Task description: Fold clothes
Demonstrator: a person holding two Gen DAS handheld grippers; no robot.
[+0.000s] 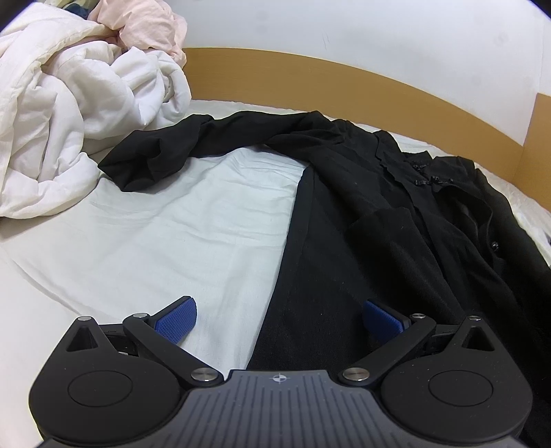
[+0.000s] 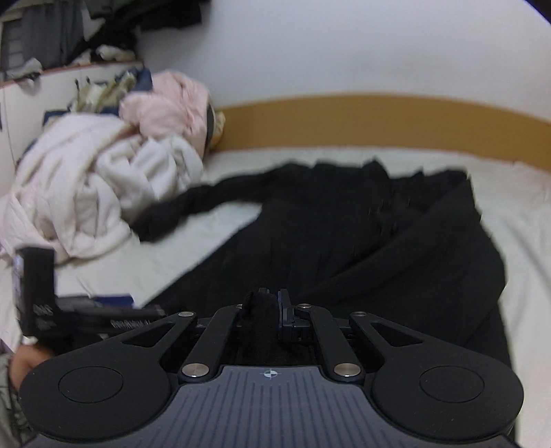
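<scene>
A black garment (image 1: 372, 220) lies spread on the white bed sheet (image 1: 155, 241), one long sleeve (image 1: 179, 148) stretched left toward a heap of bedding. My left gripper (image 1: 279, 318) stands open just above the garment's left edge, nothing between its blue pads (image 1: 177, 322). In the right wrist view the same black garment (image 2: 361, 241) fills the middle. My right gripper (image 2: 267, 303) is shut on a bunched fold of that black cloth (image 2: 258, 317). The left gripper's body (image 2: 38, 293) shows at the left edge there, held by a hand (image 2: 24, 365).
A pile of white bedding (image 1: 62, 113) with a pink cloth (image 1: 144, 24) on top fills the far left of the bed. A wooden headboard (image 1: 344, 86) runs along the far side under a white wall. Cluttered shelves (image 2: 51, 34) stand at the far left.
</scene>
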